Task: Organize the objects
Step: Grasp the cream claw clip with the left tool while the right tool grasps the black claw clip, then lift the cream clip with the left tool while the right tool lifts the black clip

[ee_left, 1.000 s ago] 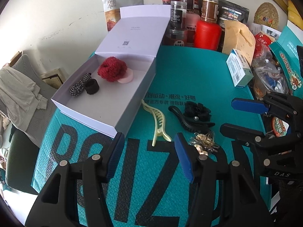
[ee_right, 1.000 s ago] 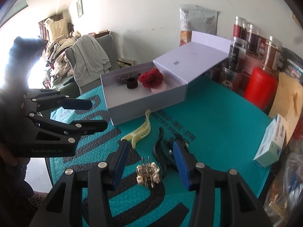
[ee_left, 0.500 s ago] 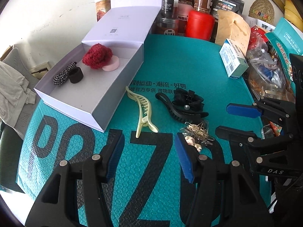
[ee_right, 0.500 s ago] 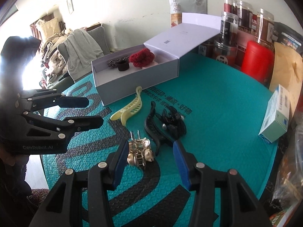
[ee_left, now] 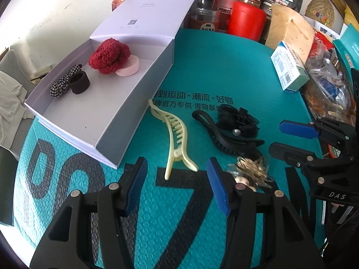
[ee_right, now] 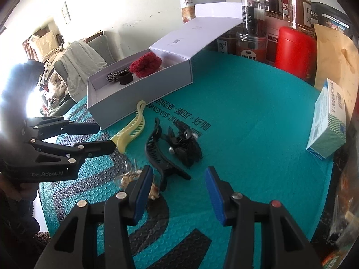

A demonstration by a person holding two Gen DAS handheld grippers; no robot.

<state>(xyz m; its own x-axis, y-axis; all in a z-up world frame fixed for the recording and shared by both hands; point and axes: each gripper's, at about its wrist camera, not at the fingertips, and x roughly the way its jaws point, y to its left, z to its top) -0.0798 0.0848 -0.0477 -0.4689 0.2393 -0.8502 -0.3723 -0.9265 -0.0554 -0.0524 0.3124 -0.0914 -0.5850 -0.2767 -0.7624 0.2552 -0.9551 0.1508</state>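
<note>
The left hand-held gripper (ee_left: 177,183) hangs released above the teal mat (ee_left: 224,67), its blue pads straddling the tail of the cream hair claw (ee_left: 176,139), which lies just beside the near corner of the white box (ee_left: 134,109). The right hand-held gripper (ee_right: 177,192) is also released and empty, low over the mat in front of the black claw clip (ee_right: 157,152) and black bow clip (ee_right: 186,148), which touch each other. A gold hairpin cluster (ee_left: 253,172) sits between the two tools. The box's far end holds a red scrunchie (ee_left: 110,56), a pink disc (ee_left: 129,68), a checked bow (ee_left: 62,83) and a black band (ee_left: 79,82); its near half is bare.

Jars (ee_right: 253,29) and a red canister (ee_right: 294,51) line the counter's back edge, a blue-green carton (ee_right: 327,123) the right. Only the right wrist view shows the draped armchair (ee_right: 83,65) beyond the counter's left edge.
</note>
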